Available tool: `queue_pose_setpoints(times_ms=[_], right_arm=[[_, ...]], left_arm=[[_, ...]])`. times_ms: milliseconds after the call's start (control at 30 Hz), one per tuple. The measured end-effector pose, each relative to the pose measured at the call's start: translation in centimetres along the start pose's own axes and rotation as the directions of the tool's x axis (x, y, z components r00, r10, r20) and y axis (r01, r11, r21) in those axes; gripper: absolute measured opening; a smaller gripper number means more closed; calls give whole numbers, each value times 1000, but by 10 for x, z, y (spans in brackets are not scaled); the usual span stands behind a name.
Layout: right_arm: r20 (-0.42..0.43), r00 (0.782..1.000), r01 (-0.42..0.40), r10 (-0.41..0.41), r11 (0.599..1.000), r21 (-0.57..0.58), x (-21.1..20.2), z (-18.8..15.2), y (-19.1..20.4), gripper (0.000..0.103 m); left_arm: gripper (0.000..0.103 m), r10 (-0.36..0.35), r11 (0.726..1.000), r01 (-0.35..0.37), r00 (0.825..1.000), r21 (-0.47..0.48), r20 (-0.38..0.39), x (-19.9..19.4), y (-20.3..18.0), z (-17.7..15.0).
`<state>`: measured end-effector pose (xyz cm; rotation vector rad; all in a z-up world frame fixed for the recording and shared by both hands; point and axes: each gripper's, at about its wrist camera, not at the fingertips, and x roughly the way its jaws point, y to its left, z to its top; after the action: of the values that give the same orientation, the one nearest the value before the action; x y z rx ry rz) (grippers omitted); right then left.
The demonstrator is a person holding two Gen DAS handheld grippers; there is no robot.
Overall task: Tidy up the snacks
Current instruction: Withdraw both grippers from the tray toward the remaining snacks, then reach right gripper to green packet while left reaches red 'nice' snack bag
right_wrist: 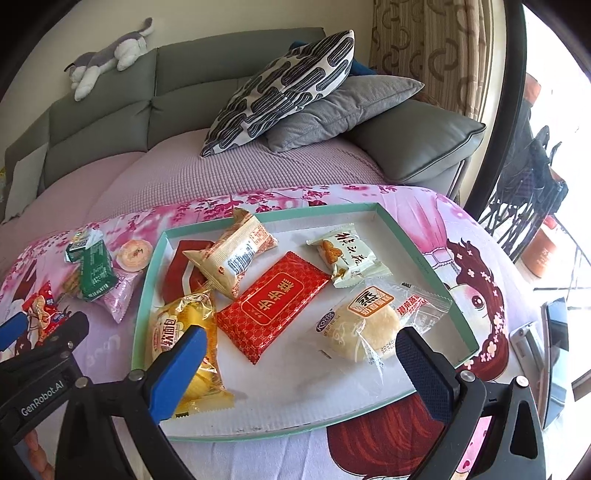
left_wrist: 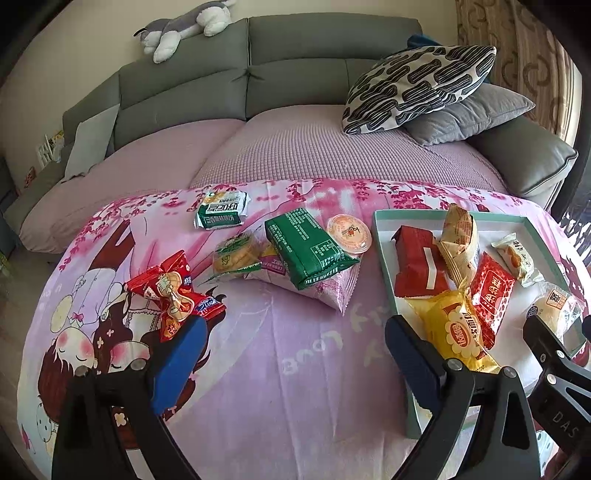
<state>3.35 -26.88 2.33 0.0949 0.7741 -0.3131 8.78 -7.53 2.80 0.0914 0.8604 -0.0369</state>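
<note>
A shallow teal-rimmed tray (right_wrist: 424, 258) lies on the pink cartoon cloth and holds several snacks: a red flat pack (right_wrist: 273, 304), a yellow bread pack (right_wrist: 184, 332), a clear-wrapped round cake (right_wrist: 369, 326), a cream bun pack (right_wrist: 232, 258) and a small white pack (right_wrist: 347, 260). Loose snacks lie left of the tray: a green pack (left_wrist: 306, 251), a red peanut pack (left_wrist: 173, 295), an orange jelly cup (left_wrist: 349, 232) and a green-white pack (left_wrist: 221, 210). My left gripper (left_wrist: 291, 358) is open and empty over the cloth. My right gripper (right_wrist: 299, 354) is open and empty over the tray's near part.
A grey sofa (left_wrist: 258, 74) with a pink cover stands behind the table, with patterned and grey cushions (left_wrist: 421, 88) and a plush husky (left_wrist: 184, 26) on its back. A curtain (right_wrist: 424, 48) hangs at the right. A dark phone-like slab (right_wrist: 554, 354) lies at the table's right edge.
</note>
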Motion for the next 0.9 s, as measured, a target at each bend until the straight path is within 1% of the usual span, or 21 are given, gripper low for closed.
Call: queue_pose_setpoints(times_ms=[33,100,233,400,433,467,567,733,800,900], right_arm=[[2,1000,-9,9,1000,-2,-1,0,1,103],[3,998,-56,56,998,7,-2,1,2,103],[17,995,-97,97,995,24,-6,3,10,103],[30,988,-151,152,988,-33,-10,2,36,103],[32,986,-159,161,986,-45,-11,2,42,103],[30,985,-168,170,984,-58,-11,2,49,103],[26,980,-194,198,976,-101,-11,3,67,103],[17,974,-221,227,959,-180,-7,11,100,103],[15,967,-247,255,949,-198,-5,17,112,103],[14,954,-290,299,934,-209,3,32,130,102]], left_arm=[[97,-10,1000,10,1000,-4,-8,1,3,0],[97,-21,1000,21,1000,-17,-6,-1,11,1],[97,-26,997,28,999,-68,30,-6,41,5],[97,-10,980,22,998,-198,65,-5,88,6],[98,-9,975,23,998,-221,66,-4,97,6],[102,-6,970,22,998,-244,69,-3,105,5],[103,-1,958,23,997,-286,75,2,124,3],[103,0,951,11,999,-308,37,16,138,4],[103,12,944,-10,1000,-330,3,24,143,4],[102,-1,930,-8,1000,-367,-26,36,152,4]])
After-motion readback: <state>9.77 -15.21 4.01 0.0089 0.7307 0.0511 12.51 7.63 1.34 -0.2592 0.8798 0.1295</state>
